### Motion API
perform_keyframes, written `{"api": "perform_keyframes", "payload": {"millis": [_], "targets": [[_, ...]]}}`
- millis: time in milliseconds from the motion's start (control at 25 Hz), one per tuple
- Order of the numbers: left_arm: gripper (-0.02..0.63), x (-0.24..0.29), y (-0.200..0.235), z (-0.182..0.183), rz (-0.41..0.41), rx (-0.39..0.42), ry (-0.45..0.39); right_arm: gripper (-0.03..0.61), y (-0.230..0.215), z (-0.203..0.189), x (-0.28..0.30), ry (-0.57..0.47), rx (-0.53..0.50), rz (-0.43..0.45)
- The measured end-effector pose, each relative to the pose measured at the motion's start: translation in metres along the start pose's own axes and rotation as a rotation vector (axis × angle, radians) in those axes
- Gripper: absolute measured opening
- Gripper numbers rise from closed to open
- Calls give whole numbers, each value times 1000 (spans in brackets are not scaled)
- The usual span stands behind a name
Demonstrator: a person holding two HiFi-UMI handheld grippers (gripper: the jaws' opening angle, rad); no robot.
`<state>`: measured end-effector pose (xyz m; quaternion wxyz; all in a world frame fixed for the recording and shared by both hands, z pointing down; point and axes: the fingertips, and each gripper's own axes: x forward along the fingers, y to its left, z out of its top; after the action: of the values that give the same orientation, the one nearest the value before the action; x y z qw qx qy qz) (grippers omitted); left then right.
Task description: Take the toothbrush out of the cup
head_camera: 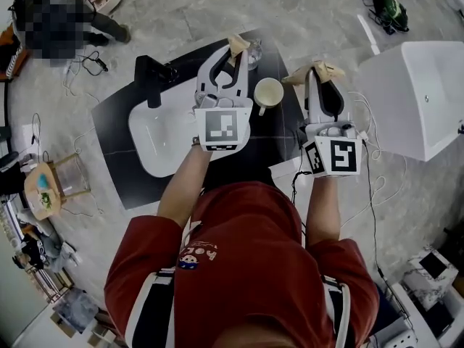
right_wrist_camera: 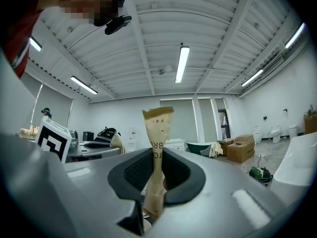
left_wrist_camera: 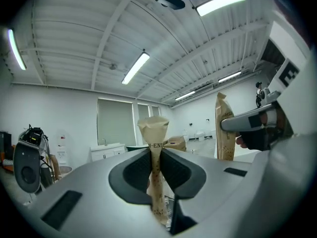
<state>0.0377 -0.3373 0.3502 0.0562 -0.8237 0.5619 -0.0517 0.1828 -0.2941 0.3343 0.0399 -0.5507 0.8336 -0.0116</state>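
Two paper packets (left_wrist_camera: 157,148) are pinched by the fingers of left gripper (head_camera: 236,49) and right gripper (head_camera: 319,72), contents hidden. The cup (head_camera: 268,93) is left clear between them.

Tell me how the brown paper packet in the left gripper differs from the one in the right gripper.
The left packet has a crumpled, rounded top; the right packet ends in a flat, straight-cut edge. In the head view the left packet reaches further forward, beside a clear glass, while the right packet sits nearer, right of the white cup. Both are brown, printed and pinched between shut jaws.
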Motion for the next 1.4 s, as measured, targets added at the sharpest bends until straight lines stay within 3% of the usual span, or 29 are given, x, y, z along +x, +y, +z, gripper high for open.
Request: {"api": "perform_keyframes", "payload": {"millis": [280, 640, 880, 1400], "targets": [[46, -53, 15, 21, 77, -52, -16, 54, 16, 16, -7, -34, -28, 17], [41, -80, 29, 7, 159, -59, 1, 54, 25, 12, -6, -46, -25, 60], [41, -95, 49, 9, 177, -54, -21, 54, 44, 16, -1, -39, -63, 52], [41, -92, 49, 10, 176, -77, -18, 54, 42, 18, 1, -27, -77, 46]]}}
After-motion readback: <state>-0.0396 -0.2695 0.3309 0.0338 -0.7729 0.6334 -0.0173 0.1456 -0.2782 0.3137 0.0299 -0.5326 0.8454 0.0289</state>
